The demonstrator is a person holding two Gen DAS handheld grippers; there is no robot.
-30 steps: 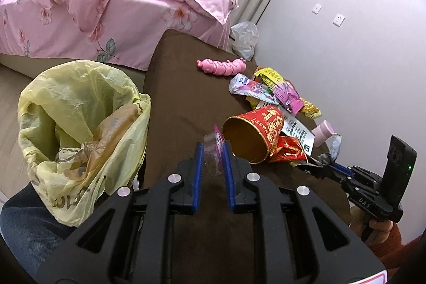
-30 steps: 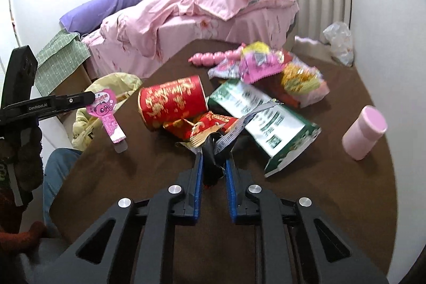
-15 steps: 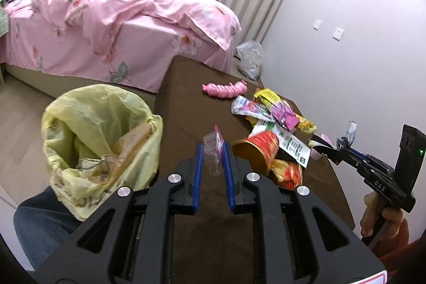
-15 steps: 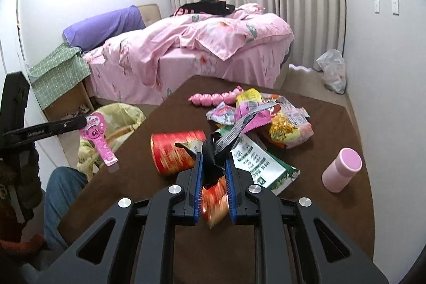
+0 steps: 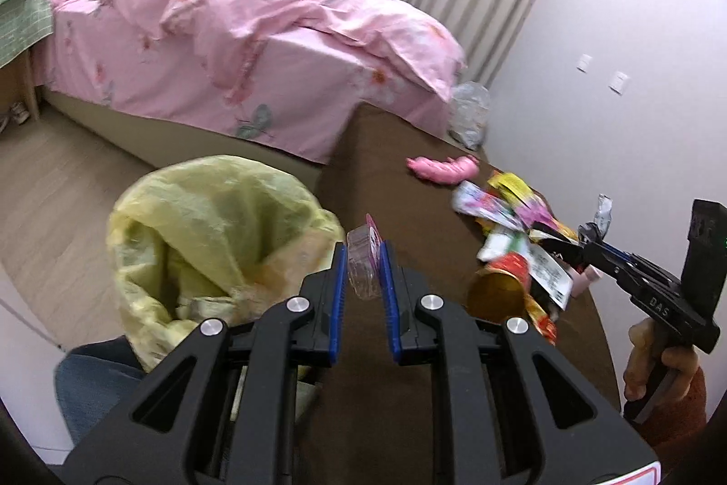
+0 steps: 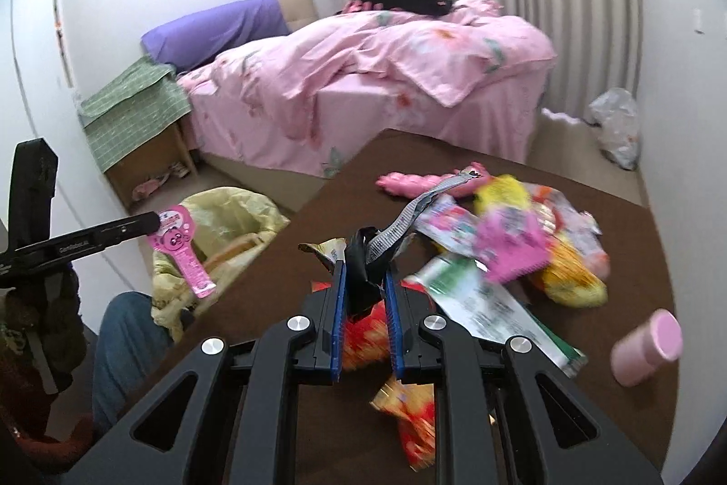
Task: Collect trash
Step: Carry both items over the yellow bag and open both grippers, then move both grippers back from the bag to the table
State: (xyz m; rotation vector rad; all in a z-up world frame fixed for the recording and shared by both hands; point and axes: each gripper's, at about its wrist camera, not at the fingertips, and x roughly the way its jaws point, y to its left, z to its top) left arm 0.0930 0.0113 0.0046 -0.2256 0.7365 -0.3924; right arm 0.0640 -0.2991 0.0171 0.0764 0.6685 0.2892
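Between the blue pads of the left hand-held gripper (image 5: 363, 273): pink-and-clear plastic blister pack (image 6: 181, 253), pinched, raised beside the yellow plastic trash bag (image 5: 204, 239) off the brown table's (image 5: 363, 176) left edge. Right hand-held gripper (image 6: 365, 294): clamped on black-and-silver crumpled wrapper (image 6: 363, 267), lifted above the wrapper pile (image 6: 509, 253) mid-table. Pink cylindrical bottle (image 6: 647, 348): right edge.

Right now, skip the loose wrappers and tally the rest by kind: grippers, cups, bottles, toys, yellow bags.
Grippers: 2 (left gripper, right gripper)
Cups: 1 (red cup)
Bottles: 1 (pink bottle)
Toys: 1 (pink toy)
Yellow bags: 1 (yellow bag)
Total: 6
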